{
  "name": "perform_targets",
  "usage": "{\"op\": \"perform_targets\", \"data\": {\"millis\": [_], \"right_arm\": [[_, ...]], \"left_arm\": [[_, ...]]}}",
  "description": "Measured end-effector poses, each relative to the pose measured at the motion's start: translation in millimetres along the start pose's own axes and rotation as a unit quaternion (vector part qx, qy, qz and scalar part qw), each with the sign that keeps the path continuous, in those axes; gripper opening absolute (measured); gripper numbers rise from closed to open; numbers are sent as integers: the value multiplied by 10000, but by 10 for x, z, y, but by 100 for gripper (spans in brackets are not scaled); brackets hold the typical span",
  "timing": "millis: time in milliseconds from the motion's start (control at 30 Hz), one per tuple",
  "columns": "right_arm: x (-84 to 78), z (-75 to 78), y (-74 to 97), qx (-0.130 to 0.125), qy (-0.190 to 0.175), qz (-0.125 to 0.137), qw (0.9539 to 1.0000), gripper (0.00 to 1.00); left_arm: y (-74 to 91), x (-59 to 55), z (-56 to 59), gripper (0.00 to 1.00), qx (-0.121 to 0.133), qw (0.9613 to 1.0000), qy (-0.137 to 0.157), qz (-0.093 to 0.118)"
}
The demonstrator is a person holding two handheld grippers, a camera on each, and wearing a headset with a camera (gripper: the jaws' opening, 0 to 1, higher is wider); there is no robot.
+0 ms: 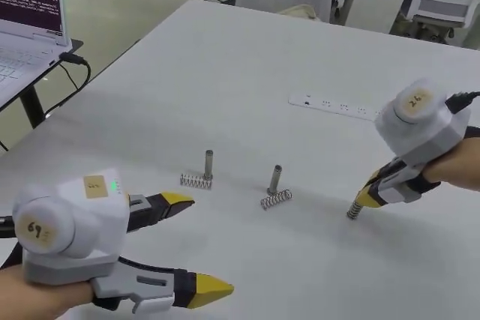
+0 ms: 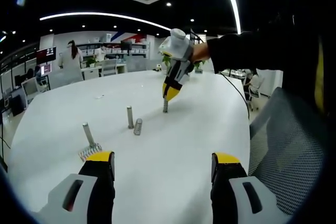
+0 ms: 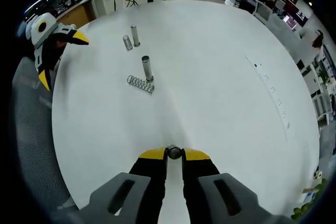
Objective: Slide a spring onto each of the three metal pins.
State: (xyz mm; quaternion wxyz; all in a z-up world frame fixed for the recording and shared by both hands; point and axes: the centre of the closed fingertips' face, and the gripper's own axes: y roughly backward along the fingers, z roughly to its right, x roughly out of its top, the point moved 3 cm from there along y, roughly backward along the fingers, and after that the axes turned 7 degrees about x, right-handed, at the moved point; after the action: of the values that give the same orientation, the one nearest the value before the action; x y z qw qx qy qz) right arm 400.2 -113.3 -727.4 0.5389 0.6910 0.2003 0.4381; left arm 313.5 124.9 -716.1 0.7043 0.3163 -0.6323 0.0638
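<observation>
Two bare metal pins stand mid-table: one pin with a spring lying at its foot, the other pin with a spring lying beside it. A third spring stands upright on the table at the right, with my right gripper shut on its top. A round metal top shows between those jaws. My left gripper hovers open and holds nothing at the lower left, short of the pins. The left gripper view has the nearer pin, the farther pin and the right gripper.
A white power strip lies on the white table behind the pins. A laptop with a cable sits on a stand to the left, beyond the table edge. Office chairs stand at the far side.
</observation>
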Motion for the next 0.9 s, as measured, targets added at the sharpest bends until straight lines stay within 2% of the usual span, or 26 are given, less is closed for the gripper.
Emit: {"op": "perform_targets", "data": {"millis": [333,633,900], "right_arm": [[6,-20,42,-18,207,10,9998,17],[152,-55,145,-100,715,133,9973,29],[294,-128,160,-21,937,241,9953,29]], "left_arm": [[-1,2,-4,71,3,10000,4,-2],[-8,6,-3,70,5,10000,3,-2],[-4,11,2,70,20,10000,6,-2]]}}
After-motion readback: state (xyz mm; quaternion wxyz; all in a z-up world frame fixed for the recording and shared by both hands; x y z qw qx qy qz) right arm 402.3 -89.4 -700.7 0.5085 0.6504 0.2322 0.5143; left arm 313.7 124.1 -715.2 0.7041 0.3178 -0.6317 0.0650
